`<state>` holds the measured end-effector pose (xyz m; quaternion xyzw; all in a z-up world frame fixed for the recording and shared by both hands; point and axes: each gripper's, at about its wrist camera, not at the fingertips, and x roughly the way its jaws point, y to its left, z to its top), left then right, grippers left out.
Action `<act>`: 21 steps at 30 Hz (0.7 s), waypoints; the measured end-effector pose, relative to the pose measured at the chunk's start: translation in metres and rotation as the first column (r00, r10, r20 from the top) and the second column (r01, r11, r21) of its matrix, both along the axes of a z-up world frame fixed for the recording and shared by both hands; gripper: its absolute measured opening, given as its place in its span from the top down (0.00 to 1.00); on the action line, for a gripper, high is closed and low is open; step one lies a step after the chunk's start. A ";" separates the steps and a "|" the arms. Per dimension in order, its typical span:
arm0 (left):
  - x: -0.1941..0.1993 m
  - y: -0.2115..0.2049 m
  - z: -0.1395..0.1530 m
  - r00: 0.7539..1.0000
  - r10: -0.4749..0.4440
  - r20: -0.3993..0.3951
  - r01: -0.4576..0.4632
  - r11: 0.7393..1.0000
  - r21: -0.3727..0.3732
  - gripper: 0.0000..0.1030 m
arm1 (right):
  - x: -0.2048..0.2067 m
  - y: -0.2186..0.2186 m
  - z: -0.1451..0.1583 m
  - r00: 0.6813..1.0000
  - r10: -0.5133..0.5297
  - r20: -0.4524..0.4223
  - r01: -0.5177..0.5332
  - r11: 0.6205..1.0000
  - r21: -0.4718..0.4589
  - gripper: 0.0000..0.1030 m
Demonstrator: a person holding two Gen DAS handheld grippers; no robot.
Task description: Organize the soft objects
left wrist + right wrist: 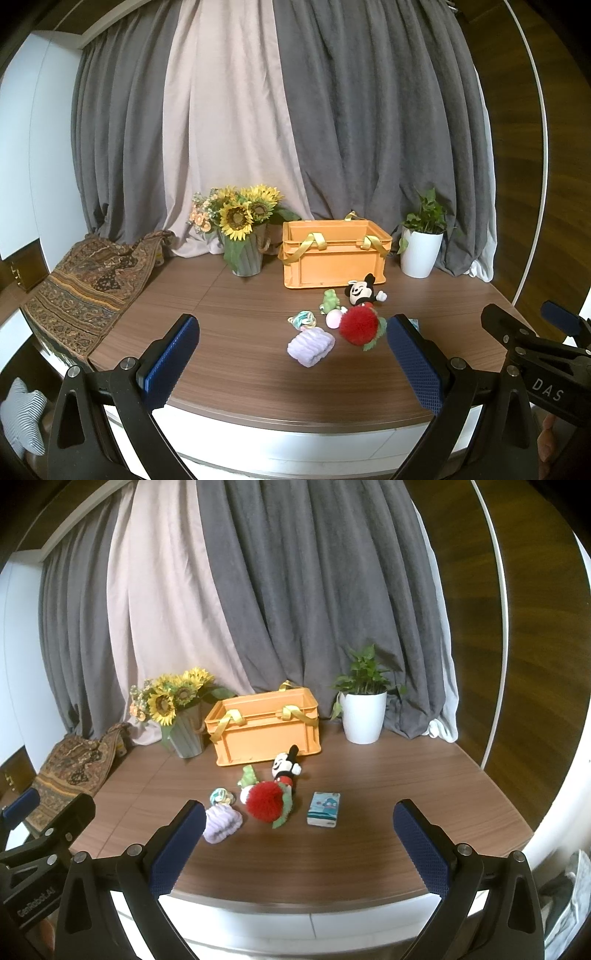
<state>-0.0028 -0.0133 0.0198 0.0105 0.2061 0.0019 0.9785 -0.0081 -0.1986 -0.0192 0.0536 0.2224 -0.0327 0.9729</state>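
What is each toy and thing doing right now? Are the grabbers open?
Left gripper: open, empty.
Right gripper: open, empty.
Crate: open-topped, upright.
Mickey: on table, outside crate.
Red pompom: on table.
Purple cloth: rolled, on table.
Frog: on table.
Tissue pack: lying flat.

So the orange crate (pixel 264 729) sits at the back of the wooden table (pixel 388 794), yellow straps draped over its rim. Left of it is a sunflower vase (pixel 181 716), right of it a white potted plant (pixel 364 710). Just in front of the crate: a Mickey plush (pixel 284 766), a green frog toy (pixel 248 775), a red fuzzy ball (pixel 265 800), a lilac rolled cloth (pixel 221 823), a pastel scrunchie (pixel 221 796) and a small blue tissue pack (pixel 324 808). The right gripper (pixel 299 845) hangs wide open nearer the camera, touching nothing. The left gripper (pixel 44 823) is partly visible, far left of the crate.
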 end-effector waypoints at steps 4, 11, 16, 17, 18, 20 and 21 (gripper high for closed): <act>0.001 -0.002 -0.002 1.000 -0.001 0.000 0.001 1.000 -0.001 0.00 | 0.000 0.000 0.000 1.000 0.000 0.000 0.000 1.000 -0.002 0.00; 0.005 -0.005 -0.012 1.000 0.000 -0.017 0.000 1.000 -0.007 0.00 | 0.003 0.000 -0.006 1.000 -0.003 -0.009 0.003 1.000 -0.001 0.00; 0.016 0.000 -0.026 0.999 -0.001 -0.033 0.000 1.000 -0.017 0.00 | 0.012 -0.003 -0.017 1.000 -0.006 -0.027 0.006 1.000 0.004 0.00; 0.020 -0.001 -0.030 0.999 -0.002 -0.039 0.001 1.000 -0.015 0.00 | 0.016 -0.003 -0.020 0.999 -0.006 -0.034 0.006 1.000 0.005 0.00; 0.024 0.000 -0.032 0.999 -0.004 -0.043 0.003 1.000 -0.015 0.00 | 0.020 -0.003 -0.023 0.999 -0.007 -0.042 0.008 1.000 0.005 0.00; 0.036 0.001 -0.040 0.998 -0.002 -0.060 0.001 1.000 -0.019 0.00 | 0.029 -0.004 -0.029 0.999 -0.008 -0.053 0.008 1.000 0.011 0.00; 0.040 0.001 -0.043 0.998 -0.004 -0.069 0.002 1.000 -0.023 0.00 | 0.033 -0.004 -0.033 0.998 -0.009 -0.061 0.010 1.000 0.012 0.00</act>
